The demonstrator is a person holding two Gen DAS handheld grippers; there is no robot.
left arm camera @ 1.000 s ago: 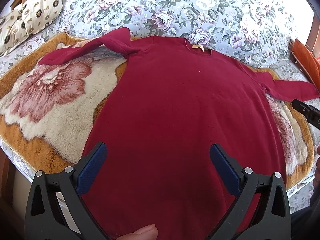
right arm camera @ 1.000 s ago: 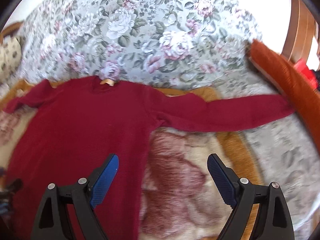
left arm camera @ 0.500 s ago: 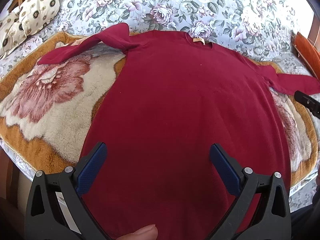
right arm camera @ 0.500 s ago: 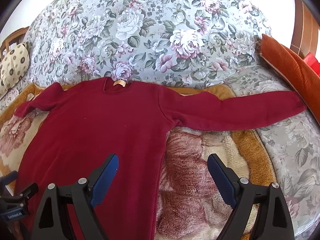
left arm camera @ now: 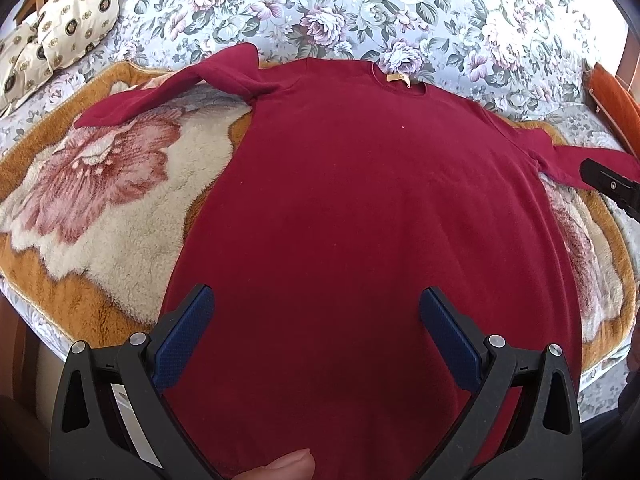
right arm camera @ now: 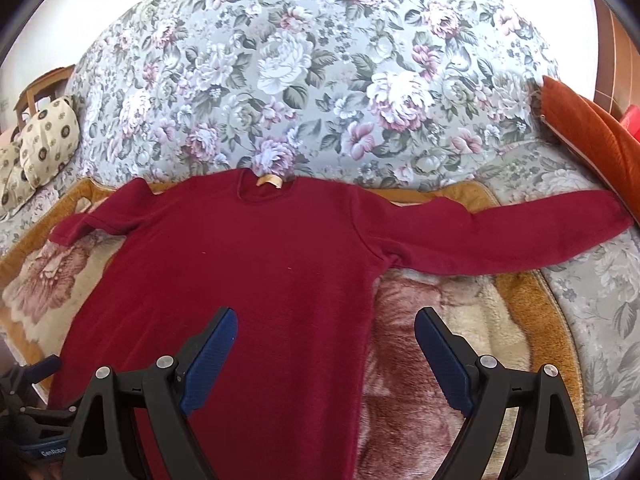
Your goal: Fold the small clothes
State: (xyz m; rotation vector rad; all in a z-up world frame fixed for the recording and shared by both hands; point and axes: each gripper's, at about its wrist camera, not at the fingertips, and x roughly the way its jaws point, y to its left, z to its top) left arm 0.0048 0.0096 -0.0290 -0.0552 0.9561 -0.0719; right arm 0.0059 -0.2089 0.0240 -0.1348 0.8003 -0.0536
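A dark red long-sleeved sweater (left arm camera: 360,220) lies flat, collar away from me, on a fleece blanket. Its left sleeve (left arm camera: 160,96) is twisted and bent near the shoulder. Its right sleeve (right arm camera: 500,236) stretches straight out to the right. My left gripper (left arm camera: 316,320) is open and empty above the sweater's lower body. My right gripper (right arm camera: 324,340) is open and empty above the sweater's right side edge. The sweater also shows in the right wrist view (right arm camera: 248,272). The left gripper shows at the lower left of the right wrist view (right arm camera: 28,420).
The orange and cream fleece blanket (left arm camera: 100,200) with a rose pattern lies on a floral bedspread (right arm camera: 320,80). Patterned cream cushions (left arm camera: 56,36) lie at the far left. An orange cushion (right arm camera: 596,140) stands at the right. The bed's front edge runs just below the sweater's hem.
Both grippers have drawn back and risen slightly, so more of the sweater and bed shows. The right wrist view has swung left. The sweater has not moved.
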